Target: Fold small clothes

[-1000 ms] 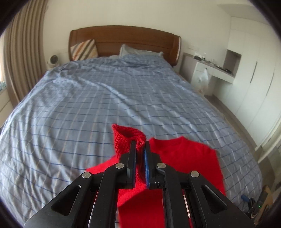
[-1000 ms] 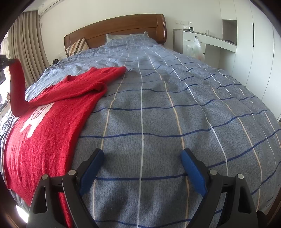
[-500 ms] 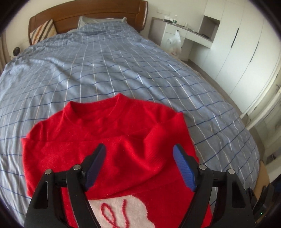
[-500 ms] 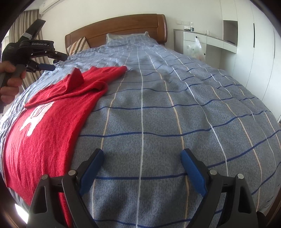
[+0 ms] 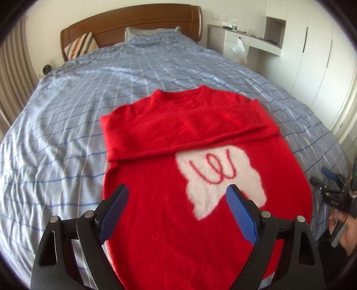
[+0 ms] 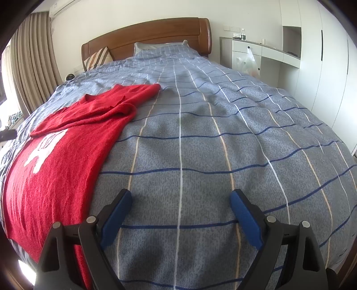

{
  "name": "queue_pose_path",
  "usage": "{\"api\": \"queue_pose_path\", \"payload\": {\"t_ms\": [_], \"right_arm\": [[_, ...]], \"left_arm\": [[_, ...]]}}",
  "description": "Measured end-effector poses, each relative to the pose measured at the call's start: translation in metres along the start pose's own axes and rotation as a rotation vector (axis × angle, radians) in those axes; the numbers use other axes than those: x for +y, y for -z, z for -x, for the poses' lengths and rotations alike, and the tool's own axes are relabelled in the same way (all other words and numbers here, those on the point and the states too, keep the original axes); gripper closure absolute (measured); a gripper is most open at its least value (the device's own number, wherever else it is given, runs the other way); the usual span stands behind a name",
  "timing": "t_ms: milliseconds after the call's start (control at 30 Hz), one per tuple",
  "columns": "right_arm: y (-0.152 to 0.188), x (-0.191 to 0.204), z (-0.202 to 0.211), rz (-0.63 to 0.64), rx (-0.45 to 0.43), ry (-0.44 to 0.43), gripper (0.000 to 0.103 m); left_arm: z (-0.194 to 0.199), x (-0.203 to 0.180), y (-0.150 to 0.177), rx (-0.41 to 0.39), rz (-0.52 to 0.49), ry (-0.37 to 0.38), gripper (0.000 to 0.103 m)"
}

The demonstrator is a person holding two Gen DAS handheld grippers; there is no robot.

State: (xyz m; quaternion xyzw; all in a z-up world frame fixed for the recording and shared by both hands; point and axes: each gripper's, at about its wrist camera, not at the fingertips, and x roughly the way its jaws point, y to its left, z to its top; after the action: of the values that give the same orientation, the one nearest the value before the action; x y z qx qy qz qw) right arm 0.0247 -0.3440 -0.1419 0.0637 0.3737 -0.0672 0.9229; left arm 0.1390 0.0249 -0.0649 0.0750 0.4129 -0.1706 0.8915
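Note:
A red knitted sweater with a white patch lies flat on the bed, neck towards the headboard. One sleeve is folded across its chest. My left gripper hovers over the lower body of the sweater. Its jaws are opening, with nothing gripped between the blue pads. In the right wrist view the sweater lies at the left. My right gripper stands open over bare blanket to the right of it. In the left wrist view the right gripper shows at the right edge, held by a hand.
The blue checked blanket covers the whole bed. At the far end are a wooden headboard, a pillow and a striped cushion. On the right are a white desk with a plastic bag, and wardrobes. Curtains hang at the left.
The left gripper let go of the raised sleeve, opened wide and dropped back over the sweater's body. The sleeve now lies across the chest. The right gripper has not moved.

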Motion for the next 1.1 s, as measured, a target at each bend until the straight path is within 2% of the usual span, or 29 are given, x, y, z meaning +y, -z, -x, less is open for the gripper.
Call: {"api": "queue_pose_path", "payload": {"t_ms": [167, 367, 567, 633, 767, 867, 933, 1000, 1100], "right_arm": [[0.0, 0.001, 0.0, 0.004, 0.0, 0.005, 0.013], [0.002, 0.003, 0.0, 0.013, 0.0, 0.013, 0.013], [0.003, 0.002, 0.001, 0.011, 0.001, 0.009, 0.013], [0.003, 0.002, 0.001, 0.011, 0.001, 0.008, 0.012], [0.003, 0.003, 0.001, 0.015, 0.001, 0.011, 0.011], [0.002, 0.003, 0.0, 0.015, 0.002, 0.011, 0.011], [0.003, 0.004, 0.0, 0.017, 0.003, 0.013, 0.01], [0.002, 0.005, -0.002, 0.023, 0.003, 0.015, 0.009], [0.002, 0.005, -0.002, 0.024, 0.004, 0.016, 0.009]], "left_arm": [[0.008, 0.029, 0.037, 0.039, 0.105, -0.021, 0.013], [0.006, 0.049, 0.046, 0.051, 0.154, -0.048, 0.013], [-0.004, 0.084, 0.002, 0.009, 0.214, -0.05, 0.013], [-0.011, 0.102, -0.019, -0.001, 0.27, -0.001, 0.013], [-0.038, 0.125, -0.054, 0.023, 0.346, 0.079, 0.013], [-0.064, 0.134, -0.075, 0.042, 0.387, 0.079, 0.013], [-0.085, 0.133, -0.084, 0.085, 0.397, 0.11, 0.013], [-0.104, 0.126, -0.089, 0.131, 0.385, 0.144, 0.017], [-0.12, 0.112, -0.087, 0.171, 0.329, 0.13, 0.044]]}}
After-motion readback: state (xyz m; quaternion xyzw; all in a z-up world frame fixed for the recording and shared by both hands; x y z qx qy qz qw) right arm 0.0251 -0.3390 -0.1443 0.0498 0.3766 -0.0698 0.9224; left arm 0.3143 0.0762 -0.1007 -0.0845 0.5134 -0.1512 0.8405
